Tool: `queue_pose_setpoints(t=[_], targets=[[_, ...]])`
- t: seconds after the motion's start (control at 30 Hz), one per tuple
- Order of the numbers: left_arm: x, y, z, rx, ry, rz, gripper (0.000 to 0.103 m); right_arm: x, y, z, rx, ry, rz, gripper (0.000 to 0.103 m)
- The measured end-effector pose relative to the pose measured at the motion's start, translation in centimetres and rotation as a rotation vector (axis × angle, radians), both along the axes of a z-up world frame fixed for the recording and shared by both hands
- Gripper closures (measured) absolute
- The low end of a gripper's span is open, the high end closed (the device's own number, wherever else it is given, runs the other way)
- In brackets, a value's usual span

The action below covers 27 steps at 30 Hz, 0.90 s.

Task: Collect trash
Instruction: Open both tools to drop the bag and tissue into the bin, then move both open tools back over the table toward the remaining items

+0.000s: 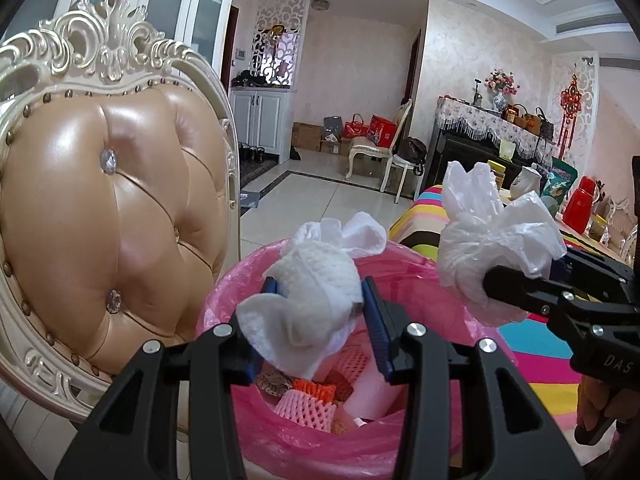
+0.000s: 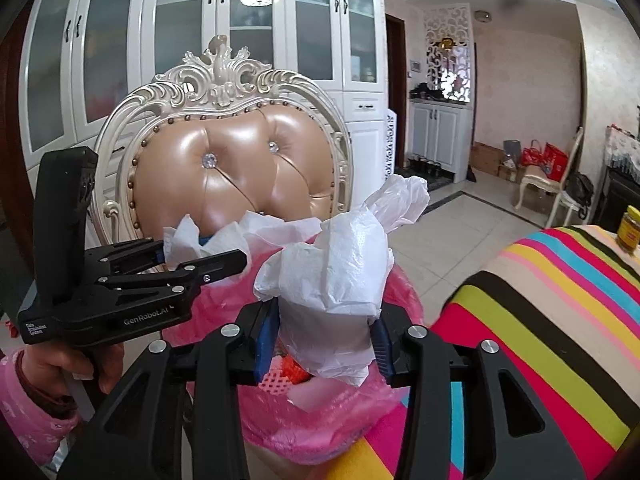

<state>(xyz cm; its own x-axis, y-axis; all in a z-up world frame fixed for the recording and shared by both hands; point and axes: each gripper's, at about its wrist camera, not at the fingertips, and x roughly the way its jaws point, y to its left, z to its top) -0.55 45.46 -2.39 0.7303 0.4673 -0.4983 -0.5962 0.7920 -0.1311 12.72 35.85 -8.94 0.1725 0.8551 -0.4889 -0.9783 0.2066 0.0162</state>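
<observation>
My left gripper [image 1: 320, 304] is shut on a crumpled white paper towel [image 1: 316, 280] and holds it over the pink-lined trash bin [image 1: 432, 288]. It also shows in the right wrist view [image 2: 224, 260], at the left, with the towel [image 2: 224, 236] in its jaws. My right gripper [image 2: 324, 332] is shut on a crumpled white plastic bag [image 2: 340, 264] above the bin's right rim [image 2: 404, 292]. In the left wrist view the right gripper [image 1: 496, 280] holds the bag [image 1: 492, 236] at the right. The bin holds pink and orange foam nets [image 1: 308, 404] and other scraps.
An ornate cream chair with a tan leather back [image 1: 112, 216] [image 2: 236, 176] stands just behind the bin. A table with a striped cloth [image 2: 560, 300] is at the right, with jars [image 2: 630, 228] and a red flask [image 1: 580, 204]. White cabinets [image 2: 240, 20] are behind.
</observation>
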Motion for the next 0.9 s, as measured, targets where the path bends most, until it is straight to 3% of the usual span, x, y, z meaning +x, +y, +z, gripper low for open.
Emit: queue_pose_setpoints(t=[0.03, 0.1, 0.33, 0.4, 0.47, 0.57, 0.7, 0.9], targets=[[0.1, 0.1, -0.2, -0.004, 0.002, 0.003, 0.058, 0.1, 0.2, -0.2, -0.003, 0.011, 0.016, 0.057], [0.1, 0.4, -0.8, -0.017, 0.005, 0.011, 0.047, -0.1, 0.5, -0.8, -0.027, 0.026, 0.049, 0.034], [-1.0, -0.5, -0.4, -0.003, -0.023, 0.032, 0.035, -0.9, -2.3, -0.6, -0.026, -0.044, 0.001, 0.034], [-1.5, -1.4, 0.2, 0.013, -0.044, 0.04, 0.028, -1.0, -3.9, -0.1, -0.017, -0.06, -0.022, 0.034], [-1.8, -2.7, 0.8, 0.02, -0.067, 0.047, 0.014, -1.2, -5.7, 0.4, -0.003, -0.067, -0.046, 0.033], [-1.9, -5.1, 1.6, 0.024, -0.095, 0.025, 0.005, -1.5, -8.9, 1.1, 0.022, -0.091, -0.095, 0.027], [-0.3, -8.8, 2.2, 0.047, -0.087, -0.063, 0.005, -1.7, -13.3, 1.7, 0.035, -0.127, -0.184, 0.019], [3.2, -15.0, 2.7, 0.047, -0.092, -0.218, 0.005, -0.8, -20.6, 1.7, 0.032, -0.159, -0.357, 0.018]])
